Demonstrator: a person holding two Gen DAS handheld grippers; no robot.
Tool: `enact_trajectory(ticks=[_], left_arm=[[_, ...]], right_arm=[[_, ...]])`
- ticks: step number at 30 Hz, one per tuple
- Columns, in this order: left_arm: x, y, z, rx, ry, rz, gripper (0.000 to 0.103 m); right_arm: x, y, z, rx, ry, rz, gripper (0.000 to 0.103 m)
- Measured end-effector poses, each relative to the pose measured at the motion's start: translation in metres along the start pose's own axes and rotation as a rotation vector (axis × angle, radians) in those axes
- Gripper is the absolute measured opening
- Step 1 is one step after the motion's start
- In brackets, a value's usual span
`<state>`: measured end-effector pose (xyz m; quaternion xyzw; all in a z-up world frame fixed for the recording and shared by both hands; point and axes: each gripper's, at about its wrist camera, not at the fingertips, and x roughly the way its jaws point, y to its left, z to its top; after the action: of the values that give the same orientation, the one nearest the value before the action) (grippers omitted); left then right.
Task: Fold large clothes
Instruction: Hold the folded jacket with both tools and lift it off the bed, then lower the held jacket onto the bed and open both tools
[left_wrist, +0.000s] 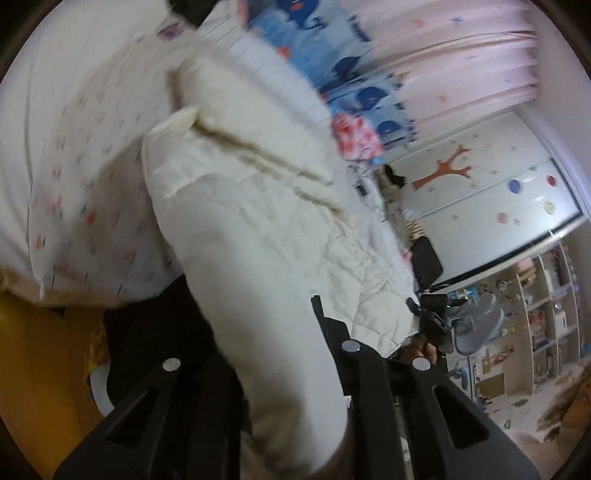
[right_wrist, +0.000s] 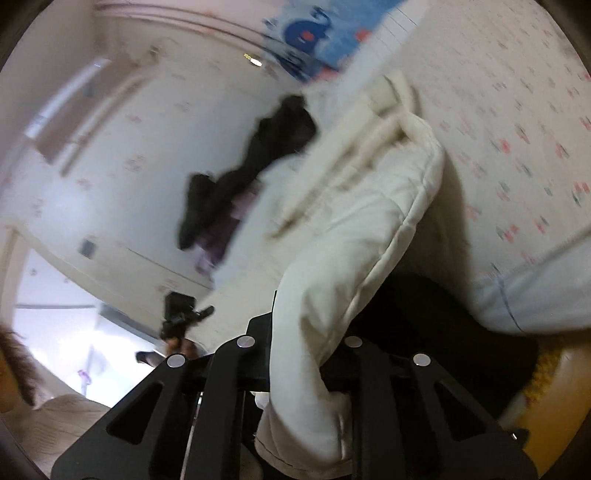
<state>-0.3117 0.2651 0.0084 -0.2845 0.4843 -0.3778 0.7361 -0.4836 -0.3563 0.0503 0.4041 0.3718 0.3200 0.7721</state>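
the left gripper (left_wrist: 291, 354) is pinched tight on a thick fold of the cream padded jacket (left_wrist: 258, 221), and the cloth fills the gap between its two black fingers. the right gripper (right_wrist: 306, 347) is clamped on another bunch of the same jacket (right_wrist: 351, 229), down at 6 o'clock in its view. the jacket runs up from both grips toward 12 o'clock and rests on the flowery bed sheet (left_wrist: 74, 166), with its stitched edge showing. in the left view the other gripper shows small at 4 o'clock. farther off lies a dark piece of clothing (right_wrist: 258, 162) at about 10 o'clock in the right view, and a blue whale blanket (left_wrist: 332, 55) at 12 o'clock. past that are pink curtains (left_wrist: 461, 66) and a wardrobe door with a tree picture (left_wrist: 480, 173). the jacket looks puffy and slippery, so a bunch could slide out of a grip. pulling the two sides unevenly could make a crooked fold. it might also drag the dark clothing along.
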Motion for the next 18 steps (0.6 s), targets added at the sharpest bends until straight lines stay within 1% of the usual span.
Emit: enact_trajectory(ticks=[1, 2, 3, 5, 6, 8, 10, 11, 12, 13, 14, 15, 17, 18], left_arm=[[-0.001, -0.001, 0.000, 0.018, 0.016, 0.016, 0.016], [0.003, 0.002, -0.001, 0.026, 0.048, 0.031, 0.016], [0.009, 0.010, -0.004, 0.018, 0.090, 0.045, 0.016], [0.022, 0.031, -0.014, -0.030, 0.168, 0.059, 0.022], [0.026, 0.037, -0.017, -0.046, 0.184, 0.058, 0.028], [0.034, 0.055, -0.026, -0.108, 0.202, 0.055, 0.065], [0.039, 0.065, -0.034, -0.141, 0.188, 0.041, 0.070], [0.043, 0.066, -0.035, -0.147, 0.189, 0.029, 0.070], [0.042, 0.065, -0.035, -0.140, 0.164, 0.023, 0.070], [0.040, 0.062, -0.035, -0.130, 0.137, 0.011, 0.064], [0.037, 0.060, -0.032, -0.127, 0.115, -0.015, 0.039], [0.033, 0.058, -0.030, -0.136, 0.100, -0.023, 0.030], [0.025, 0.048, -0.027, -0.123, 0.058, -0.013, 0.018], [0.018, 0.039, -0.025, -0.108, 0.036, -0.015, 0.016]], right_arm=[[0.001, 0.000, 0.002, -0.006, 0.011, -0.011, 0.014], [0.003, -0.003, 0.002, -0.002, 0.037, -0.037, 0.015], [0.004, -0.009, 0.000, 0.006, 0.062, -0.059, 0.016], [0.008, -0.025, -0.009, 0.035, 0.119, -0.106, 0.019], [0.008, -0.032, -0.014, 0.055, 0.128, -0.105, 0.020], [0.006, -0.044, -0.022, 0.096, 0.125, -0.090, 0.020], [0.008, -0.044, -0.025, 0.100, 0.107, -0.071, 0.020], [0.010, -0.041, -0.025, 0.089, 0.099, -0.071, 0.018], [0.011, -0.039, -0.024, 0.083, 0.090, -0.065, 0.017], [0.013, -0.036, -0.023, 0.081, 0.072, -0.051, 0.016], [0.015, -0.034, -0.021, 0.079, 0.055, -0.038, 0.014], [0.016, -0.032, -0.021, 0.078, 0.041, -0.024, 0.013], [0.017, -0.025, -0.017, 0.084, -0.003, 0.031, 0.012], [0.015, -0.020, -0.015, 0.084, -0.032, 0.067, 0.012]])
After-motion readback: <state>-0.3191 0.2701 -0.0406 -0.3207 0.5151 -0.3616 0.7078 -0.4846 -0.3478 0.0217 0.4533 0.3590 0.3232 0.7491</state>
